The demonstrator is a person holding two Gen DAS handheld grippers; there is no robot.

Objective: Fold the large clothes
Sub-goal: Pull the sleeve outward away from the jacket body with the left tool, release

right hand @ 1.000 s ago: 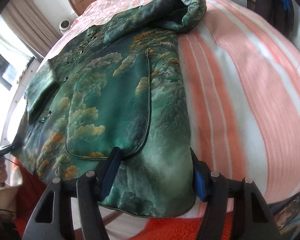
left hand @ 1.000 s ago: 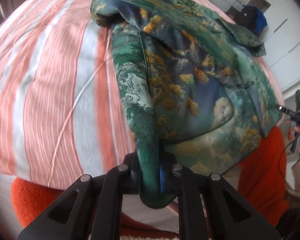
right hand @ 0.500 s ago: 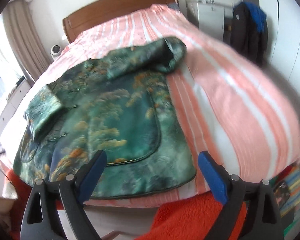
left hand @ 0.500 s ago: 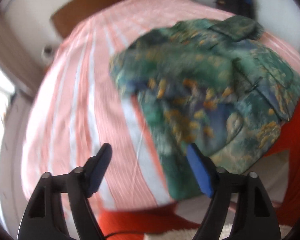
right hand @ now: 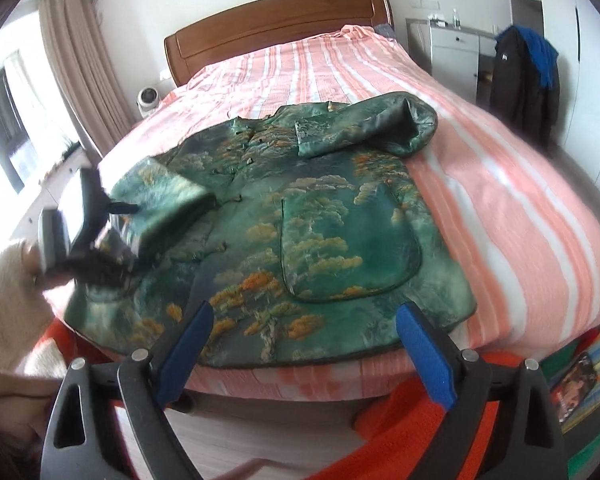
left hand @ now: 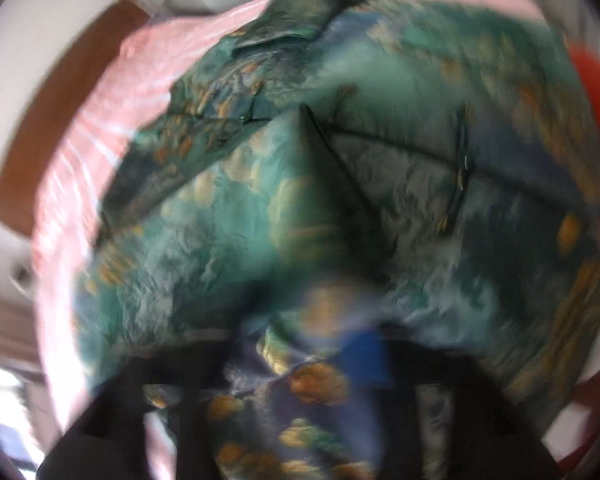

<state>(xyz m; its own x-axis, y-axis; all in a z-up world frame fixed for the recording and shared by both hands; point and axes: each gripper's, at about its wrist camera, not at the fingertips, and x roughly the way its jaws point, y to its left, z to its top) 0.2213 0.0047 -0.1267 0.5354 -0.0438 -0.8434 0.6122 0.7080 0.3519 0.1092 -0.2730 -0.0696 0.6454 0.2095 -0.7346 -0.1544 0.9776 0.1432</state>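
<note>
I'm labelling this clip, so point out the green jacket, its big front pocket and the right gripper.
green jacket (right hand: pixel 228 312), right wrist view, lower front panel.
front pocket (right hand: pixel 348 240), right wrist view, pocket middle.
right gripper (right hand: pixel 304 350), right wrist view, between open fingertips.

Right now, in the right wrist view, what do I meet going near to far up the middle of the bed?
Right tool → hem of the green jacket → its big front pocket → folded sleeve → bare striped bedspread → wooden headboard.

Green landscape-print jacket (right hand: pixel 300 240) lies flat (one sleeve folded in).
</note>
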